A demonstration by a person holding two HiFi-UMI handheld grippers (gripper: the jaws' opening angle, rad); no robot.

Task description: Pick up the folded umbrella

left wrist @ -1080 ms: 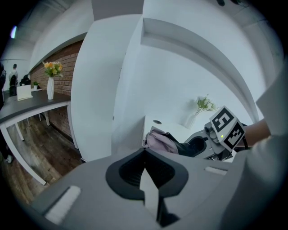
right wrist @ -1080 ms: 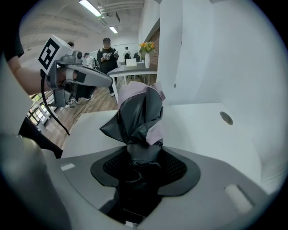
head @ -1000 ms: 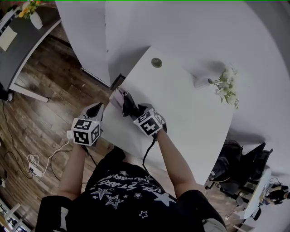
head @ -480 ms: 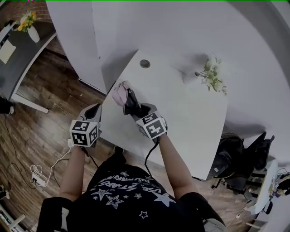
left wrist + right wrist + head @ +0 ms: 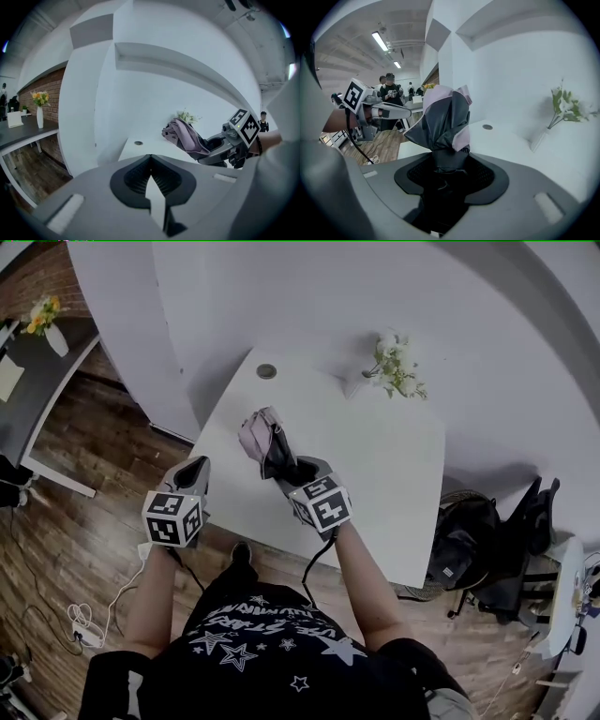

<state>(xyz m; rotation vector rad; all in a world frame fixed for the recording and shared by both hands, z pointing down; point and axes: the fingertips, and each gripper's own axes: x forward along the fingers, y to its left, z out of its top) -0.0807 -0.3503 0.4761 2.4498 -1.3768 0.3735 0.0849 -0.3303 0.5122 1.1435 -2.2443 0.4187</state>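
The folded umbrella (image 5: 262, 434), lilac and dark grey, sticks up from my right gripper (image 5: 285, 468), which is shut on its lower end and holds it clear above the white table (image 5: 384, 474). In the right gripper view the bundled fabric (image 5: 443, 119) rises out from between the jaws of that gripper (image 5: 444, 165). My left gripper (image 5: 195, 472) hangs off the table's left edge, over the wood floor, shut with nothing in it. The left gripper view shows the closed tips of my left gripper (image 5: 150, 158), with the umbrella (image 5: 185, 136) to the right beyond them.
A vase of white flowers (image 5: 389, 367) and a round cable hole (image 5: 266, 371) are at the table's far side. A dark chair with a bag (image 5: 469, 540) stands to the right. Cables and a power strip (image 5: 84, 634) lie on the floor at left. White walls close off the back.
The right gripper has risen with the umbrella, from the table's left edge to over the tabletop. The left gripper has also risen, staying beside the table's edge.
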